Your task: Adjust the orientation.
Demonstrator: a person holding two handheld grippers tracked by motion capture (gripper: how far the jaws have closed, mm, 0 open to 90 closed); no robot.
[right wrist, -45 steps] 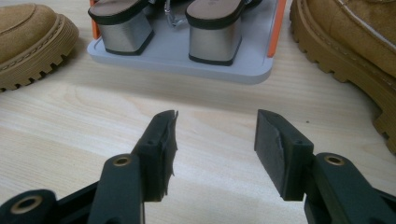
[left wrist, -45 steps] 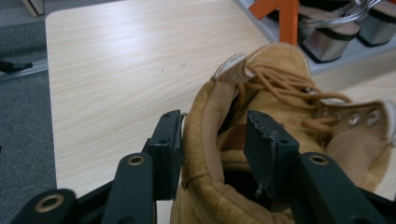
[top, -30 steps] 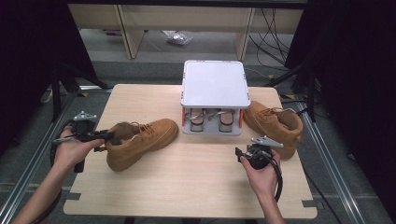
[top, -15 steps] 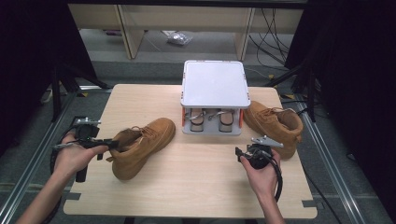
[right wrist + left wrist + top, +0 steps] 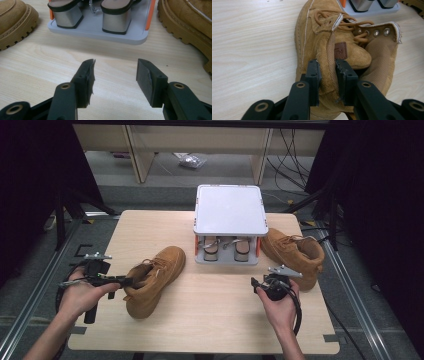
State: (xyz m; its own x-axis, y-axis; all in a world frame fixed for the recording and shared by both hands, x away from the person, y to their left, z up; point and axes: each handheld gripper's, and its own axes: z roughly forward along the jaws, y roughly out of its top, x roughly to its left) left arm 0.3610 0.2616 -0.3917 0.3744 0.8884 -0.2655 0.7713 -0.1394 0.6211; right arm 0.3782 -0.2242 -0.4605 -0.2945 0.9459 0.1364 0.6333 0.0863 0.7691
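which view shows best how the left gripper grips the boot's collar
The left gripper view: the left gripper pinches the boot collar between its jaws. The high view shows it small at the heel; the right gripper view catches that boot's toe.

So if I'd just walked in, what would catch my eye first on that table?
Probably the tan boot lying left of centre on the wooden table, with the left gripper closed on the edge of its ankle opening. Next, the white-lidded shoe rack at the back, a pair of block-heeled shoes tucked under it. A second boot sits at its right, and the right gripper hangs open over bare wood.
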